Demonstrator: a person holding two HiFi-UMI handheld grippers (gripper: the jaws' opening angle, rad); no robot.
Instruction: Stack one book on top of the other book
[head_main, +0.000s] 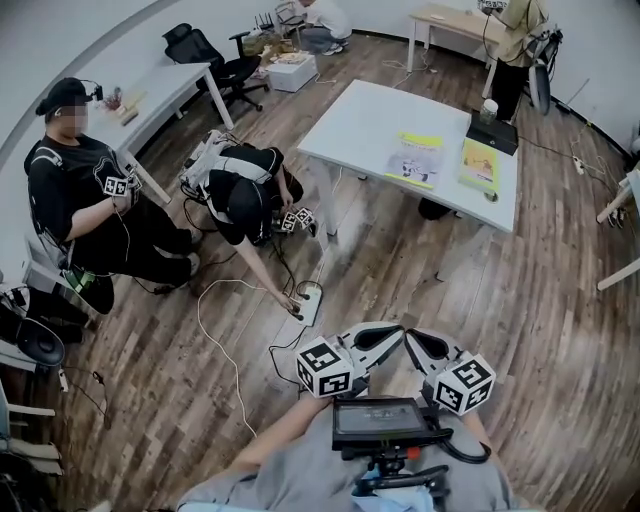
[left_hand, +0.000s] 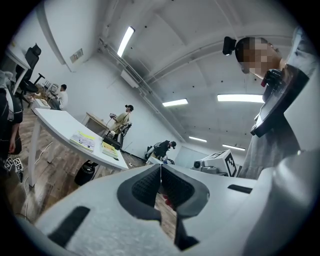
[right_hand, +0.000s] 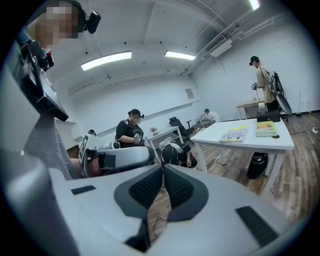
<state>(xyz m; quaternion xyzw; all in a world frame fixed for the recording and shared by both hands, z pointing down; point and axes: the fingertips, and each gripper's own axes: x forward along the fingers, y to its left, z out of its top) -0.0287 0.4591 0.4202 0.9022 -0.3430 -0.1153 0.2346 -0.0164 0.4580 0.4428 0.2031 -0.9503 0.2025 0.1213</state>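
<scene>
Left hand-held gripper (left_hand: 160, 168), right hand-held gripper (right_hand: 162, 168): closed, empty; pale book (head_main: 415, 158), yellow book (head_main: 479, 163) lie on distant worktop (head_main: 360, 120); jaws need opening before arrival.

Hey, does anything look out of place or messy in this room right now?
The two books lie flat on the white table, nothing spilled. The floor stands out: a power strip and a loose white cable sprawl between here and the table, with a crouching person reaching for the strip.

Covers of the pale book (head_main: 415, 158) and yellow book (head_main: 478, 163), perhaps illustrated, are too small to read.
</scene>
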